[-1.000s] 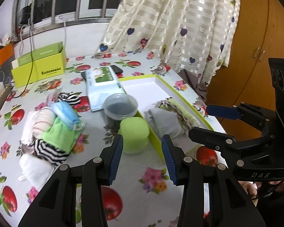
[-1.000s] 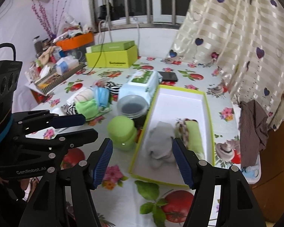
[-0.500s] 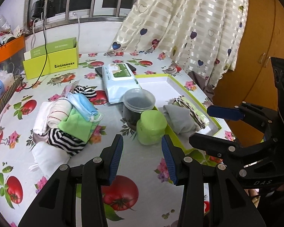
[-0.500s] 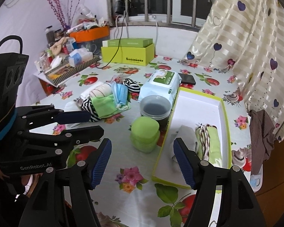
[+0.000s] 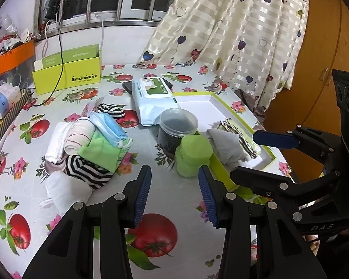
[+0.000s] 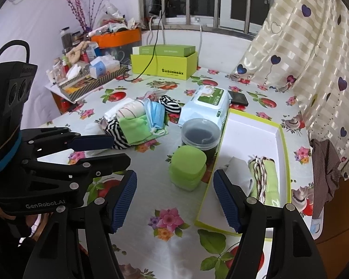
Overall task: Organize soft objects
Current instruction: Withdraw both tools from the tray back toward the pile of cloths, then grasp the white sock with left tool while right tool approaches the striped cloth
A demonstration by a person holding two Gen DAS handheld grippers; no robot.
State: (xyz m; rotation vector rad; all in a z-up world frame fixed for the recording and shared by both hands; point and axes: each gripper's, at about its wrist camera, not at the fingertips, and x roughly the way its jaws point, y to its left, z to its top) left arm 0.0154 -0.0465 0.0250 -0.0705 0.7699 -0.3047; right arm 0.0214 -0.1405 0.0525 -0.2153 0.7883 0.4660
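My left gripper (image 5: 174,194) hangs above the fruit-print tablecloth (image 5: 176,200), jaws well apart, nothing between the pads. My right gripper (image 6: 174,200) likewise: jaws wide, empty.

Shallow white tray with lime-green rim (image 6: 256,125): holds a crumpled grey cloth (image 6: 238,169) and, touching it, a folded light-green cloth with a striped braided cord (image 6: 265,176), both at the near end. Far end bare.

Clear round plastic tub with lid (image 6: 201,132): dark contents, cannot tell what. Lime-green lidded plastic jar (image 6: 188,166): closed, just beside the tray.

Unsorted pile of rolled and folded fabrics (image 5: 86,144) (white, striped, green, blue face masks) lies on the tablecloth, well apart from the tray.

Open lime-green cardboard box (image 6: 164,66): a flat green carton inside.
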